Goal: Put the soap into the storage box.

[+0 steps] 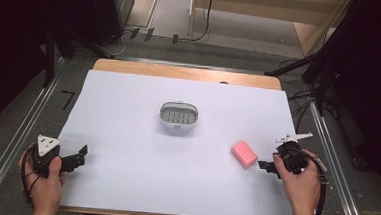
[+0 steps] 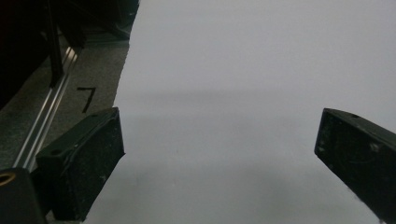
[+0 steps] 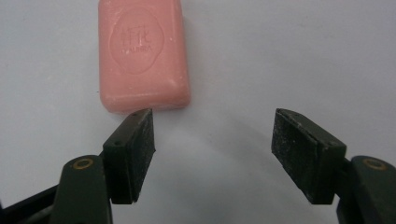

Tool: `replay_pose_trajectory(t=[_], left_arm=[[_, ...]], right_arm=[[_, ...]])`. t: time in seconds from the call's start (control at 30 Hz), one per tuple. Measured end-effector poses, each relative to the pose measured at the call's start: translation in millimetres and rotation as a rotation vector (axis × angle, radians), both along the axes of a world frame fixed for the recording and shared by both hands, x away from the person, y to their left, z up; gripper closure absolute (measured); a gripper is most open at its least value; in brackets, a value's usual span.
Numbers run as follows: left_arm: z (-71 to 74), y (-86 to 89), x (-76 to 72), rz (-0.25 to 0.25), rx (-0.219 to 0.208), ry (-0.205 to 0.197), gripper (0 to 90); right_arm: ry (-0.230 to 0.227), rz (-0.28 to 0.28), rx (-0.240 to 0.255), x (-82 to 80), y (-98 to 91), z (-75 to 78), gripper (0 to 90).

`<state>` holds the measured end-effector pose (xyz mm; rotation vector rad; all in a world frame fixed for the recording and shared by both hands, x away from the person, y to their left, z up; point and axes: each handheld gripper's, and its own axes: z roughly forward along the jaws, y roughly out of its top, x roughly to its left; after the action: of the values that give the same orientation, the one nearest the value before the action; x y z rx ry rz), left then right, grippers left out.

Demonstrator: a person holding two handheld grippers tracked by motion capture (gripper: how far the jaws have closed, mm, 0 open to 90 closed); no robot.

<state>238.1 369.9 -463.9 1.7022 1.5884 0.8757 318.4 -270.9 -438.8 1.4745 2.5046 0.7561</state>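
So the pink soap bar (image 1: 244, 154) is lying flat on the white sheet (image 1: 127, 133) covering the table, over on the right side and a bit nearer the person than the little white soap dish (image 1: 178, 117) sitting out in the middle. Nothing is touching the bar. In the right gripper view it's lying just past the jaw tips and off to the left of the gap, with its long axis running away from the camera, so its near short end is sitting right by the tip of the left jaw while the right jaw is looking at bare sheet. The right gripper (image 1: 266, 166) is hanging just beside the bar, jaws spread apart with nothing between them, and the right hand (image 1: 301, 182) is wrapping around its body. That's the side that's clearly closer. The left gripper (image 1: 79, 157) is sitting way over at the left edge of the sheet, well apart from the bar, jaws spread wide and empty too, with the left hand (image 1: 46, 179) holding it low. If I had to guess, the right one needs to slide sideways toward the bar so the jaws are straddling its long sides before squeezing, because as it's lined up now the gap is missing it.
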Motion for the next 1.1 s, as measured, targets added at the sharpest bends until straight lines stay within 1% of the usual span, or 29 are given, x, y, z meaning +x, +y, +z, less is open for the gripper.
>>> replay_pose_trajectory(t=[0.07,0.13,0.2,0.3,0.43,0.5,0.6,0.63,0.67,0.73,0.77,0.87,0.97,1.0,1.1], left_arm=[[0.2,-0.5,-0.5,0.003,0.006,-0.004,1.6],[0.0,0.0,-0.3,0.002,0.004,-0.004,1.5],[-0.1,-0.4,0.2,0.001,0.001,0.001,1.6],[-0.1,-0.8,0.2,-0.003,0.01,0.003,1.6],[0.0,-0.5,0.1,-0.004,0.007,0.003,1.6],[0.0,-0.1,-0.4,-0.002,0.003,-0.004,1.6],[0.3,0.8,-1.2,0.0,-0.004,-0.012,1.6],[0.2,0.6,-1.7,-0.005,-0.007,-0.02,1.7],[0.5,0.4,-2.3,-0.008,-0.003,-0.02,1.7],[0.4,0.7,-2.9,-0.011,-0.005,-0.03,1.7],[0.5,0.6,-3.2,-0.009,-0.007,-0.032,1.7],[0.6,-0.5,-3.1,-0.006,0.003,-0.028,5.4],[0.5,-1.2,-3.0,-0.013,0.015,-0.029,5.8],[0.4,-1.2,-3.2,-0.012,0.013,-0.03,5.8],[0.3,-0.8,-3.1,-0.009,0.007,-0.033,5.8]], right_arm=[[0.001,0.005,-0.004,0.8,2.3,-0.2,31.1],[0.001,0.001,0.003,2.1,4.9,0.2,30.8],[0.002,0.007,-0.003,3.9,6.4,1.3,30.6],[0.001,0.009,-0.003,5.1,8.3,3.2,30.6],[0.007,0.011,0.001,6.1,12.8,6.6,30.5],[0.008,0.018,0.006,6.9,14.7,7.3,30.5],[0.018,0.027,0.009,8.9,19.0,7.2,30.1],[0.022,0.024,0.012,9.7,20.4,6.8,29.9],[0.021,0.031,0.005,10.9,20.8,6.6,29.7],[0.03,0.023,0.004,12.0,23.1,6.7,29.6],[0.03,0.03,0.001,13.1,23.5,6.4,29.6],[0.035,0.028,0.009,14.8,27.4,6.0,29.5],[0.05,0.03,0.005,16.9,31.9,4.6,29.1],[0.052,0.039,0.005,18.0,33.2,3.8,28.9],[0.058,0.034,0.004,19.8,36.6,3.5,28.9]])
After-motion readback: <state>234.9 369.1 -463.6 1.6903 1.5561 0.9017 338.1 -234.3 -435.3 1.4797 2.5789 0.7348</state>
